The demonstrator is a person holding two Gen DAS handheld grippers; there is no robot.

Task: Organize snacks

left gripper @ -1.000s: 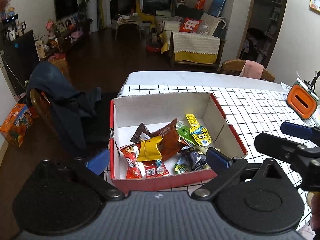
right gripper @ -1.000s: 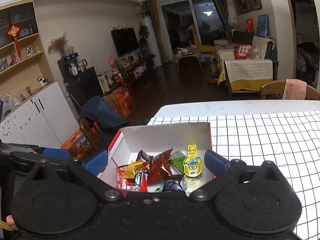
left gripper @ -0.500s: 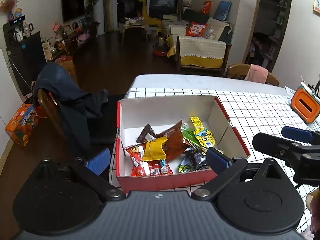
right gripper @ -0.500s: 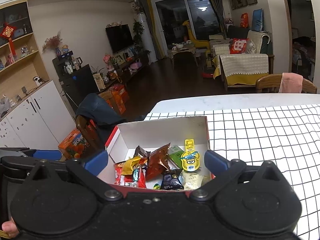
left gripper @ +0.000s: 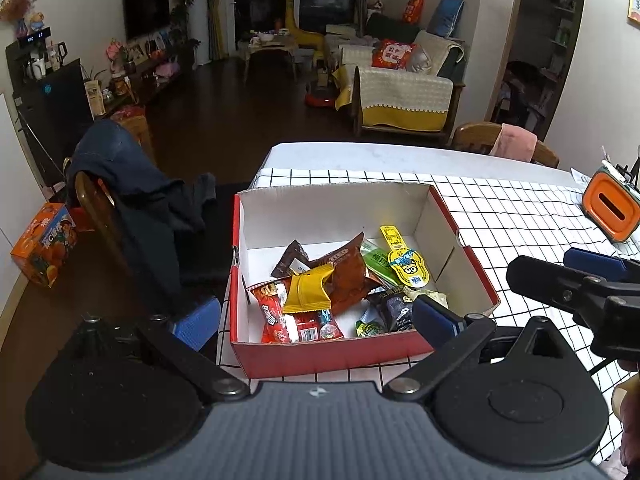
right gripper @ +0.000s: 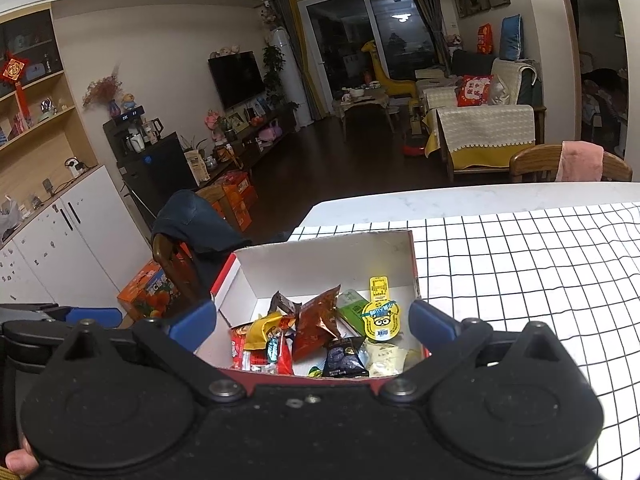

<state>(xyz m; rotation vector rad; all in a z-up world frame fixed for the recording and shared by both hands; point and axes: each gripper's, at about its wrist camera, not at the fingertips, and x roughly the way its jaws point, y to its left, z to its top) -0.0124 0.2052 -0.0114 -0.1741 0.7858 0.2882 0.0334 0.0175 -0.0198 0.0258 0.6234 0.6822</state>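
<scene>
A red cardboard box (left gripper: 320, 354) with a white inside stands at the left end of the table and holds several snack packets. Among them are a yellow packet (left gripper: 308, 292), a brown one (left gripper: 346, 276), a red one (left gripper: 276, 312) and a yellow cartoon tag (left gripper: 404, 260). My left gripper (left gripper: 316, 322) hangs open and empty just before the box's near wall. My right gripper (right gripper: 314, 322) is open and empty too, slightly right of it. In its view the box (right gripper: 320, 264), the brown packet (right gripper: 316, 320) and a dark packet (right gripper: 346, 356) lie between its fingers.
A black-and-white checked cloth (left gripper: 520, 208) covers the table. An orange holder (left gripper: 610, 208) stands at the far right. A wooden chair draped with a dark jacket (left gripper: 132, 200) is left of the table, and an orange carton (left gripper: 44, 244) lies on the floor.
Both views have shifted only slightly. The right wrist view now shows a little more of the box's inside. Both grippers stay open and the snacks have not moved.
</scene>
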